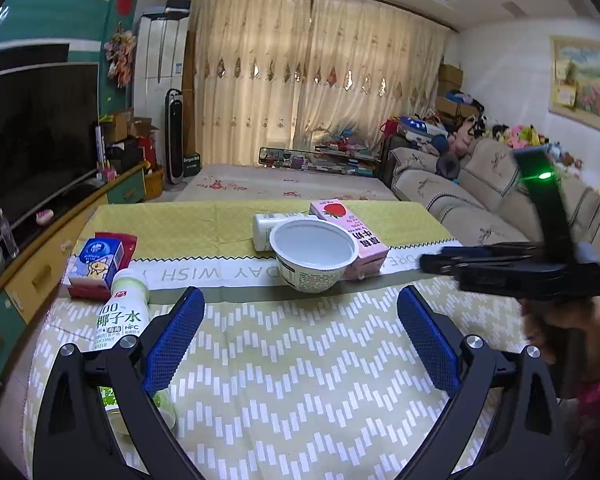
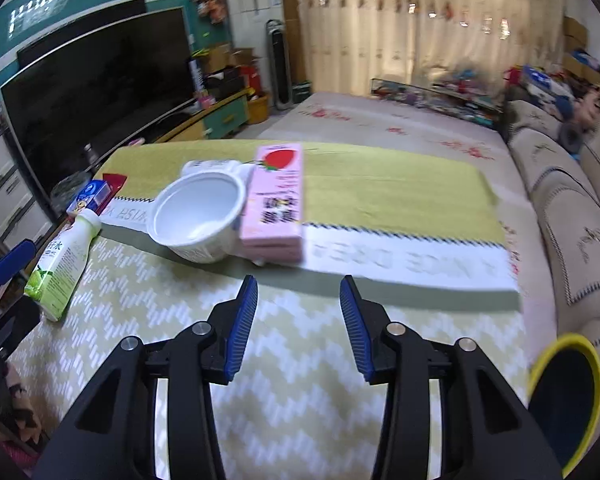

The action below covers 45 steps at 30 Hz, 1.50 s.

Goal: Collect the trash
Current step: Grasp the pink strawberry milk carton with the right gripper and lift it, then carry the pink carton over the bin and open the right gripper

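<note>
Holding both grippers low over the table, you have nothing in either one. Your left gripper [image 1: 300,320] has its jaws spread wide above the patterned tablecloth [image 1: 300,380], and a coconut water bottle [image 1: 120,316] lies just beside its left finger. Your right gripper [image 2: 298,320] is parted more narrowly, empty, and points toward the centre of the table; from the left wrist view it shows side-on at the right edge [image 1: 432,262], with your hand [image 1: 548,328] on its grip.

Trash on the table: a white plastic cup [image 1: 314,254] stands upright and empty at the centre. A pink strawberry milk carton [image 1: 352,236] lies flat, touching the cup on its right. A white bottle [image 1: 266,230] lies on its side behind the cup. At the left edge, a blue-and-white box [image 1: 96,260] rests on a red packet [image 1: 118,242], just behind the coconut water bottle.

A yellow-rimmed bin [image 2: 564,400] sits at the lower right of the right wrist view, beside the table.

Room: television [image 1: 32,128] at left, curtains [image 1: 316,72] across the far wall, sofa [image 1: 472,188] at right.
</note>
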Available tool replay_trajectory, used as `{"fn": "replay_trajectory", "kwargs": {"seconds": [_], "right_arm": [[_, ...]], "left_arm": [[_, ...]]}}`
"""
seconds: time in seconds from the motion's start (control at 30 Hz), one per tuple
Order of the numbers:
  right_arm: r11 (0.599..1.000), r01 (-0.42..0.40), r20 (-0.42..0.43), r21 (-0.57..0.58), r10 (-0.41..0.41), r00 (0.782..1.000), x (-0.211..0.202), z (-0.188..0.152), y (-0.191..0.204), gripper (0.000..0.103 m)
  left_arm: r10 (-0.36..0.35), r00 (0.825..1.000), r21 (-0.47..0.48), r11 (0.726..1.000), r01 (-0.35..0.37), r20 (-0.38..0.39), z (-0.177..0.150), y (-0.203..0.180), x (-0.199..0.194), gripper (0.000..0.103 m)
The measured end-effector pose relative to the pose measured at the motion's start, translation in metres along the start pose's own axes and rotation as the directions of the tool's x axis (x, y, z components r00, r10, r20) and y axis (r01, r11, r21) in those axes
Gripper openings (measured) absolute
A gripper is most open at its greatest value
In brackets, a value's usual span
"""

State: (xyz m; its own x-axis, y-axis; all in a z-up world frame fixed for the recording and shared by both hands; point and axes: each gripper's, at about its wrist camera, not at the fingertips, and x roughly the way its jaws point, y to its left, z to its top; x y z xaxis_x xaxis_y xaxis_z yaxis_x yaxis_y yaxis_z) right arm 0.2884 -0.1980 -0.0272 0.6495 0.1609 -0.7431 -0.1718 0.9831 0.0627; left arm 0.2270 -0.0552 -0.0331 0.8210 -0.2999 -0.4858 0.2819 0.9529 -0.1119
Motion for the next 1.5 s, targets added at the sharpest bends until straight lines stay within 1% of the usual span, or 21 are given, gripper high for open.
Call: {"fn": "replay_trajectory", "kwargs": {"seconds": [0.1,0.13,0.17,0.27,0.4,0.6,0.63,0.73,0.83,0.97,1.03,1.13,1.23,1.3,1.4,1.43,1.5], "right_arm": [[0.999,-0.017,-0.028,-0.044,0.016,0.999,0.022,0.009,0.014,0.046],[0.998,-0.018,-0.038,-0.054,0.016,0.999,0.03,0.01,0.019,0.05],[0.998,-0.016,-0.044,-0.063,0.013,0.999,0.035,0.011,0.021,0.051],[0.996,0.017,-0.051,-0.087,-0.021,0.998,0.051,0.016,0.029,0.052],[0.996,0.031,-0.061,-0.081,-0.036,0.998,0.071,0.023,0.031,0.053],[0.998,0.04,-0.064,-0.057,-0.044,0.997,0.092,0.033,0.031,0.053],[0.999,0.031,-0.073,-0.044,-0.035,0.997,0.096,0.034,0.028,0.048],[0.999,0.024,-0.076,-0.026,-0.026,0.997,0.095,0.034,0.023,0.048],[1.0,0.007,-0.056,-0.007,-0.007,0.998,0.076,0.028,0.019,0.047],[1.0,-0.022,-0.025,0.018,0.023,0.999,0.035,0.013,0.007,0.047],[0.999,-0.026,-0.014,0.033,0.027,1.0,0.016,0.003,0.001,0.047],[0.996,-0.051,0.025,0.069,0.05,0.998,-0.018,-0.021,-0.008,0.047],[0.994,-0.023,0.068,0.11,0.016,0.998,-0.053,-0.049,-0.025,0.047],[0.986,0.005,0.081,0.169,-0.019,0.997,-0.074,-0.069,-0.047,0.047],[0.964,0.094,0.091,0.248,-0.12,0.989,-0.099,-0.094,-0.08,0.047],[0.949,0.135,0.087,0.285,-0.166,0.982,-0.108,-0.104,-0.097,0.047],[0.917,0.185,0.069,0.353,-0.223,0.972,-0.116,-0.121,-0.126,0.047]], "left_arm": [[-0.004,1.0,-0.026,1.0,0.004,-0.003,0.0,0.004,0.0,0.096],[-0.008,1.0,-0.031,0.999,0.008,-0.004,0.0,0.005,0.001,0.096],[-0.01,1.0,-0.033,0.999,0.01,-0.006,-0.001,0.005,0.001,0.096],[-0.013,1.0,-0.027,1.0,0.013,-0.008,-0.002,0.003,0.001,0.096],[-0.017,1.0,-0.019,1.0,0.017,-0.005,-0.002,0.0,0.0,0.096],[-0.033,0.999,-0.033,0.999,0.032,-0.011,-0.002,0.001,0.001,0.096],[-0.033,0.999,-0.031,0.999,0.033,-0.012,-0.003,0.0,0.002,0.096],[-0.032,0.999,-0.021,0.999,0.032,-0.018,-0.005,-0.003,0.003,0.096],[-0.031,0.999,-0.007,1.0,0.031,-0.018,-0.006,-0.006,0.004,0.096],[-0.028,1.0,0.016,0.999,0.028,-0.011,-0.008,-0.011,0.004,0.096],[-0.026,1.0,0.023,0.999,0.026,-0.009,-0.008,-0.012,0.004,0.096],[-0.024,1.0,0.033,0.999,0.025,-0.01,-0.01,-0.015,0.004,0.096],[-0.024,1.0,0.043,0.999,0.024,-0.011,-0.01,-0.017,0.005,0.096],[-0.024,1.0,0.05,0.998,0.025,-0.016,-0.011,-0.018,0.005,0.096],[-0.023,1.0,0.066,0.998,0.024,-0.018,-0.012,-0.022,0.005,0.096],[-0.022,1.0,0.071,0.997,0.023,-0.016,-0.013,-0.024,0.005,0.096],[-0.019,1.0,0.082,0.996,0.02,-0.012,-0.013,-0.027,0.005,0.096]]}}
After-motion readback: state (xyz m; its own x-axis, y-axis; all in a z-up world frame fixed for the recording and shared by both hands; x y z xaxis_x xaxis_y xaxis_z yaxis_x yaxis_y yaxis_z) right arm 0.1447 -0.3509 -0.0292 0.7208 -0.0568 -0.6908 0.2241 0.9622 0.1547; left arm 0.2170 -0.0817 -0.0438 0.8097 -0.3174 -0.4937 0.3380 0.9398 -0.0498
